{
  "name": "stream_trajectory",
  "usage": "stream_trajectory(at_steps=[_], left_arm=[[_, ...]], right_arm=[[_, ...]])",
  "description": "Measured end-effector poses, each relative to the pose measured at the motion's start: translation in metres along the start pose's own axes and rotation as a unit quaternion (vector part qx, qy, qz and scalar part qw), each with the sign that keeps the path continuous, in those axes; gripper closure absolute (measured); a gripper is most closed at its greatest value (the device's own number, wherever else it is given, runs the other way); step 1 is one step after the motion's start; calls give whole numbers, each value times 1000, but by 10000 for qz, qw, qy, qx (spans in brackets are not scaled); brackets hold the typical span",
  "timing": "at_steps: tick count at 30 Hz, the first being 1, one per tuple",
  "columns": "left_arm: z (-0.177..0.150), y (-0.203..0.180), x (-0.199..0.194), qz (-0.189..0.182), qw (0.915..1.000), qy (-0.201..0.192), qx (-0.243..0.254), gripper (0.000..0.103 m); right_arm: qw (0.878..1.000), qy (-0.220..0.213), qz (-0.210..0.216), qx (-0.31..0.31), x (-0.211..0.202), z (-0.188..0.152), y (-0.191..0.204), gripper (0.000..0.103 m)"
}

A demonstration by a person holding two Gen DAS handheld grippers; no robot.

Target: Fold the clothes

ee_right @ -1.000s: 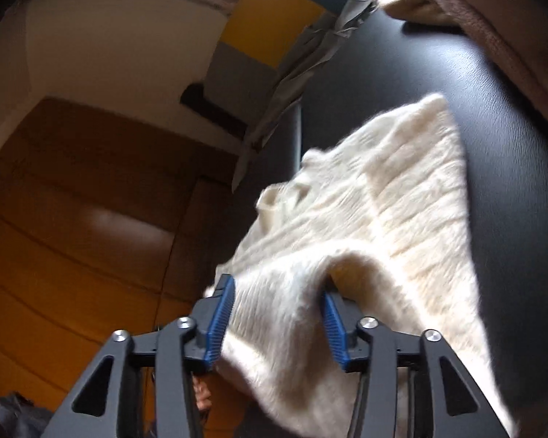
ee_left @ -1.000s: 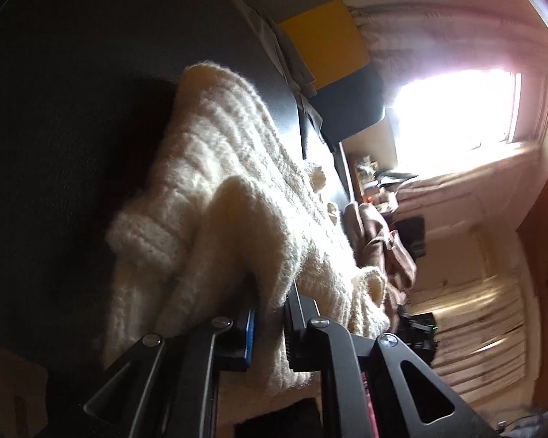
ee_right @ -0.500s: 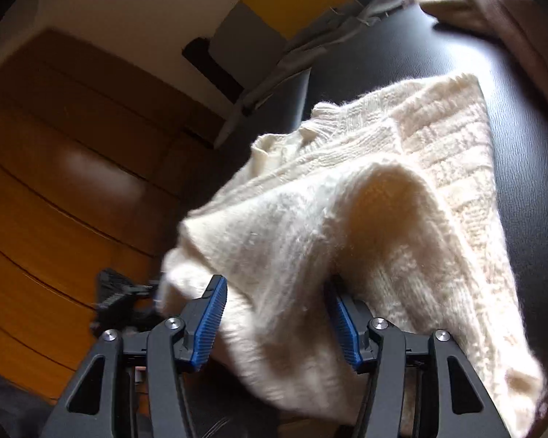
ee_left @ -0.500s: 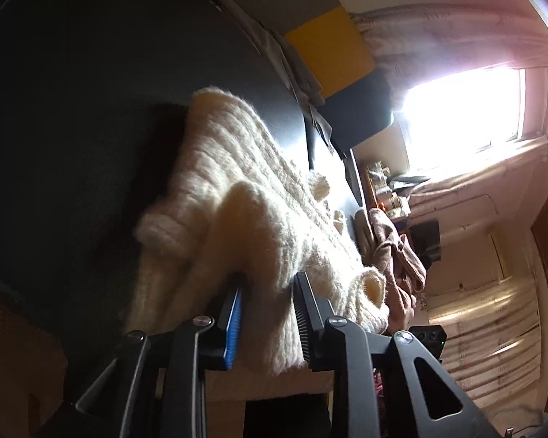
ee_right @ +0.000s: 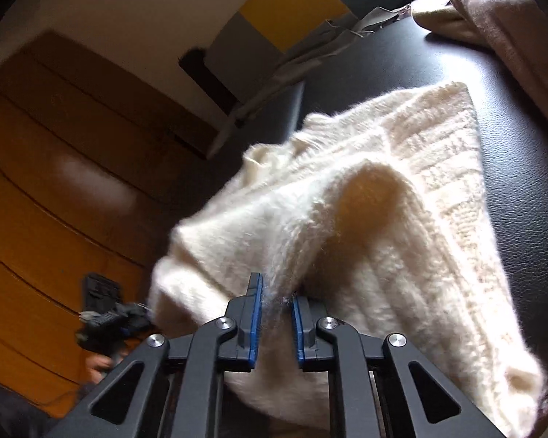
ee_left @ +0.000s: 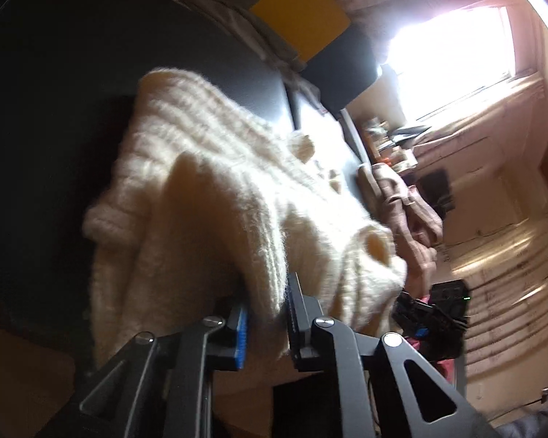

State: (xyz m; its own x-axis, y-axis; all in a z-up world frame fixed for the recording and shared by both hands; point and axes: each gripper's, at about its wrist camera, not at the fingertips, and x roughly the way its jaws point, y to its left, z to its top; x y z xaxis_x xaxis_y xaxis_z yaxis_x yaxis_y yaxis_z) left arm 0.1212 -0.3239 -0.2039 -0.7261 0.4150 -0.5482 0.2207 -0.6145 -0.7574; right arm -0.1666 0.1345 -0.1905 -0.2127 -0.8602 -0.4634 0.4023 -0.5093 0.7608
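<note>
Bright window (ee_left: 453, 36), yellow panel (ee_left: 303, 18) beside a grey one, wooden wall panelling (ee_right: 54, 168) — pinkish-brown cloth heap (ee_left: 405, 204)

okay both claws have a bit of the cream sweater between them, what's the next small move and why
Probably lift both edges together and carry them toward the far end of the sweater. The left claw and right claw are each closing on a pinched ridge of knit at the near edge, while the rest lies flat on the black surface, so the near half looks ready to fold over.

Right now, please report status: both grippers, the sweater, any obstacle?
Left gripper and right gripper closing on cream sweater edge. Sweater bunched on black surface. Brown garment beside, clear of it.
</note>
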Motion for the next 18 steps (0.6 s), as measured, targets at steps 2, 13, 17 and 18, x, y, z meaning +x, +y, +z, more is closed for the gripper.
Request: stream_trajectory(at_steps=[2, 13, 17, 18], left_arm=[[7, -4, -10, -353, 9992, -169, 28, 91], [75, -12, -3, -925, 9942, -545, -49, 93], [100, -10, 15, -907, 9938, -620, -165, 96], [105, -7, 20, -880, 9940, -617, -211, 96]], right_arm=[[9988, -177, 381, 242, -8, 4, -4, 88], [9860, -1029, 959, 900, -17, 51, -24, 88], [9814, -1374, 765, 1102, -22, 71, -42, 88], [9809, -1427, 676, 1136, -23, 75, -46, 88]])
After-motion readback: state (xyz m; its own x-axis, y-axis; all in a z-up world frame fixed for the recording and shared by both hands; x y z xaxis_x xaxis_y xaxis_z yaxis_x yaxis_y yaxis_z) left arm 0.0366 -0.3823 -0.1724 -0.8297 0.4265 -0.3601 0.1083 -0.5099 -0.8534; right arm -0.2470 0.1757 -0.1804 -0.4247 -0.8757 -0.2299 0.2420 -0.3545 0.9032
